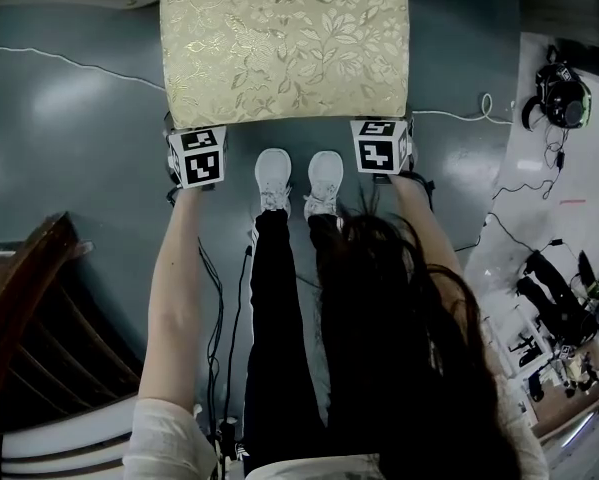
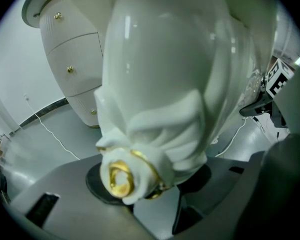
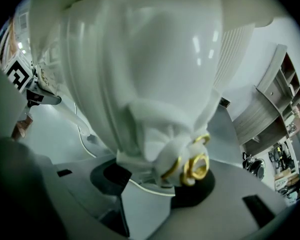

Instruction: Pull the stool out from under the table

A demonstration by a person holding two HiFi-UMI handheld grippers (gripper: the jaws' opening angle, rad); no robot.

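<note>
- Step in hand: the pull, judged mid-way. The stool stands on the grey floor, its far edge near the table, most of the seat clear of it.
- Left gripper: jaws partly apart, clamped on the near-left leg.
- Right gripper: jaws partly apart, clamped on the near-right leg.
- Next: an even, level draw towards the person's shoes is called for, both grips kept firm. Room is short there, so a step back is likely needed.
- Seat: rectangular padded cushion, pale gold floral brocade.
- Legs: glossy white, curved and carved, gilt scroll at the foot; slippery, so slip is a risk.
- Floor: smooth, glossy; the stool should slide.
</note>
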